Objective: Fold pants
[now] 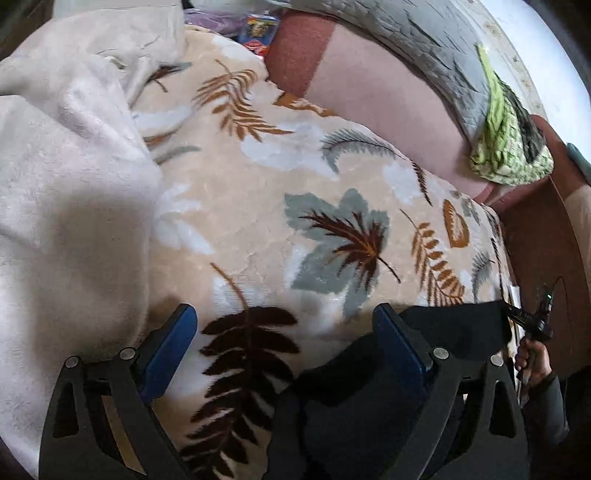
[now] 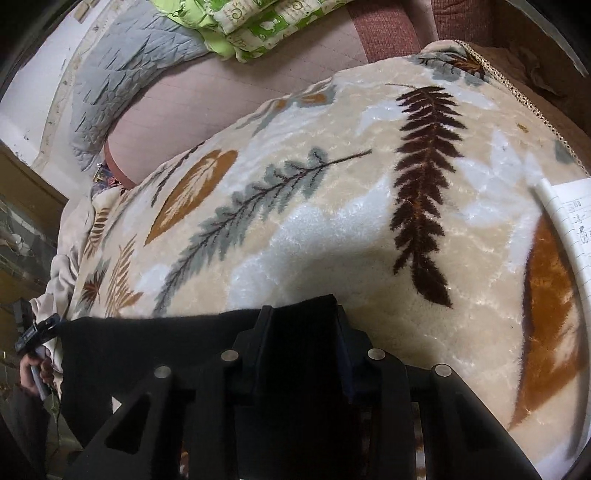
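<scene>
Fingers of the right gripper [image 2: 303, 325] are pinching black pants [image 2: 147, 350] while the left gripper [image 1: 284, 332] is gaping beside them, over a leaf-patterned blanket [image 1: 258, 192] spreading ahead toward a pink sofa [image 1: 369, 92].

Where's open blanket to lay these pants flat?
Free: the leaf-patterned plush blanket ahead of the black pants, between the pinkish fleece heap and the open lined notebook. Crowded: the far edge, with the grey quilted cover and green-patterned pillow.
</scene>
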Action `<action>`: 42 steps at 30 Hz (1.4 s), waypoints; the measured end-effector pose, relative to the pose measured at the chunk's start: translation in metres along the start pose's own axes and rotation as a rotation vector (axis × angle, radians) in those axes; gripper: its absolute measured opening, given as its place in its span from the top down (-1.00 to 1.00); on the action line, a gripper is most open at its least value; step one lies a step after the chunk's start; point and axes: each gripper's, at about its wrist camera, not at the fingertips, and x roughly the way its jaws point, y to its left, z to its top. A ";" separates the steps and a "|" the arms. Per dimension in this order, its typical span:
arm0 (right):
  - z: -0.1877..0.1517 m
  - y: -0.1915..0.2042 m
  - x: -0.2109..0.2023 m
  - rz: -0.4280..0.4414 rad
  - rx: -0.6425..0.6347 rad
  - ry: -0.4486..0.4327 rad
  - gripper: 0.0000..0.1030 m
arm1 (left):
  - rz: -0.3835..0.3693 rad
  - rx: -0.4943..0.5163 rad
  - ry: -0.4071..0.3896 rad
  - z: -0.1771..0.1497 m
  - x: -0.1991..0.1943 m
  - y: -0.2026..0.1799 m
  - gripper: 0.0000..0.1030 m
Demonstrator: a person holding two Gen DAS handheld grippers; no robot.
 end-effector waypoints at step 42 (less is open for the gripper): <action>-0.093 0.032 -0.116 0.060 -0.465 -0.100 0.89 | 0.016 0.486 -0.100 -0.096 -0.098 -0.068 0.92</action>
